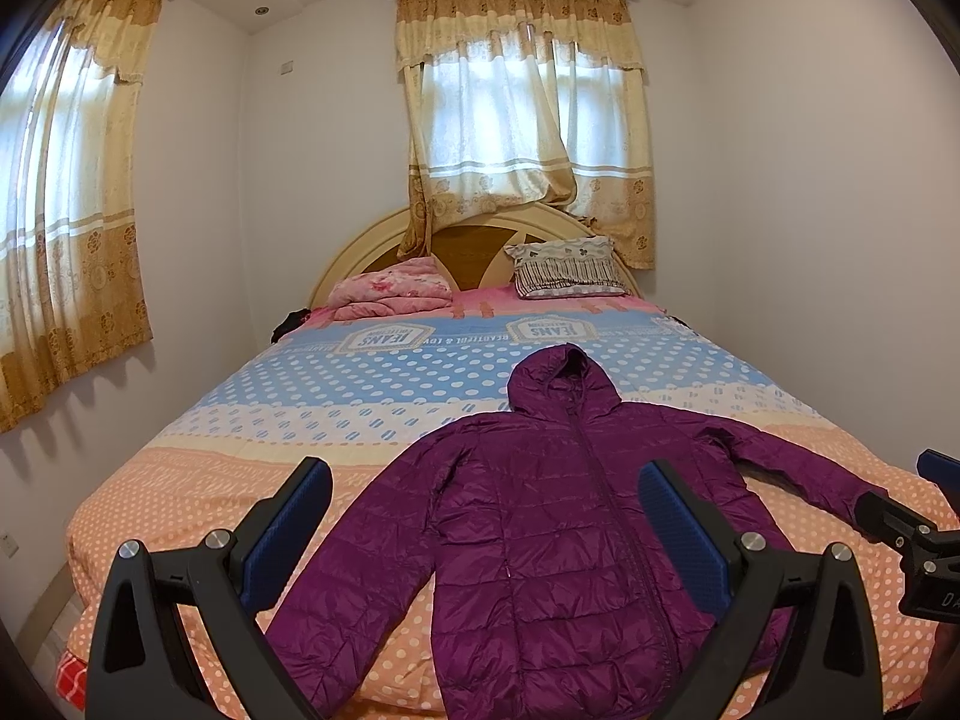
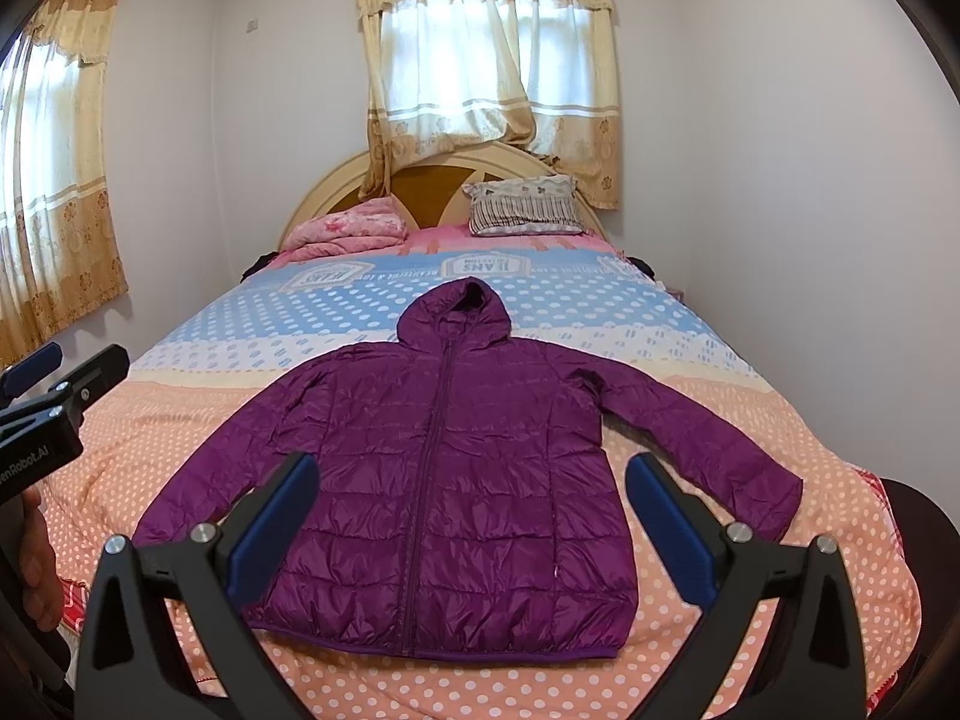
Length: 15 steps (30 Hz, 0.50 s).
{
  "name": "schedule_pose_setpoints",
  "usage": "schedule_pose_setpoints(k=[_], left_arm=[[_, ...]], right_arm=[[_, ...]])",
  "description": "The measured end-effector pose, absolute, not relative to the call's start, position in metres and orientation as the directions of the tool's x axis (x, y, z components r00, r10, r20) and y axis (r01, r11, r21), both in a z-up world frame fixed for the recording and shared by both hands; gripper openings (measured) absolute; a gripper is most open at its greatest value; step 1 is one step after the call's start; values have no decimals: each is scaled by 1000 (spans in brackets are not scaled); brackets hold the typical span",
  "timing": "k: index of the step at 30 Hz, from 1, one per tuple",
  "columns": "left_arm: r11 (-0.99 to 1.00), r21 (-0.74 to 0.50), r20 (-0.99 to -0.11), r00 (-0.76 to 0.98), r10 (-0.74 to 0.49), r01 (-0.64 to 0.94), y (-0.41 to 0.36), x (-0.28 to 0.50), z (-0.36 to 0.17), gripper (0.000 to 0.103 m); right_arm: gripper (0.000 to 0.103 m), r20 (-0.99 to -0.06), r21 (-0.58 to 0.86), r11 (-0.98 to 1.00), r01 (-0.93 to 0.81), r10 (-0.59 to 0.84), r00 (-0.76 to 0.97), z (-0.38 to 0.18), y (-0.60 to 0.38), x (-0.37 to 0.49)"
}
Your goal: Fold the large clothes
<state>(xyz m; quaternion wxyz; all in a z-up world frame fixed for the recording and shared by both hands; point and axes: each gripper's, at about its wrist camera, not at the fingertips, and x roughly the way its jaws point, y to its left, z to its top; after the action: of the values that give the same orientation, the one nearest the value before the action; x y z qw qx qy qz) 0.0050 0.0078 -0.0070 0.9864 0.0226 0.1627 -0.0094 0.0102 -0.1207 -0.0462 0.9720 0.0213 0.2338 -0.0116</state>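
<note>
Purple quilted fabric fills the middle of both your views: the hooded puffer jacket (image 2: 444,480) lies flat on the bed (image 2: 750,396), front side up, zipped, hood pointing toward the headboard (image 2: 336,180) and hem toward you. Both sleeves are spread out and angled down along the body, resting on the orange polka-dot part of the bedspread.

Your left claw (image 1: 486,516) hangs above the near end of the bed with its blue-padded fingers spread wide, gripping nothing; between them you see the jacket's chest and one sleeve. Your right claw (image 2: 471,510) is likewise wide apart and empty, hovering over the lower half of the jacket, clear of the fabric. Each claw shows at the edge of the other's view, so they sit side by side.

Farther back, a folded pink blanket (image 2: 348,231) and a patterned pillow (image 2: 522,204) rest against the headboard, well apart from the jacket, under beige curtains (image 2: 486,60).
</note>
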Motion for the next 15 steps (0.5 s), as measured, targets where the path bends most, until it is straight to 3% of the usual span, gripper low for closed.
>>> schedule_pose_setpoints(k=[15], left_arm=[[999, 42, -319, 948, -10, 25, 10, 7, -9, 102]], right_arm=[[103, -469, 37, 999, 29, -9, 883, -51, -122, 12]])
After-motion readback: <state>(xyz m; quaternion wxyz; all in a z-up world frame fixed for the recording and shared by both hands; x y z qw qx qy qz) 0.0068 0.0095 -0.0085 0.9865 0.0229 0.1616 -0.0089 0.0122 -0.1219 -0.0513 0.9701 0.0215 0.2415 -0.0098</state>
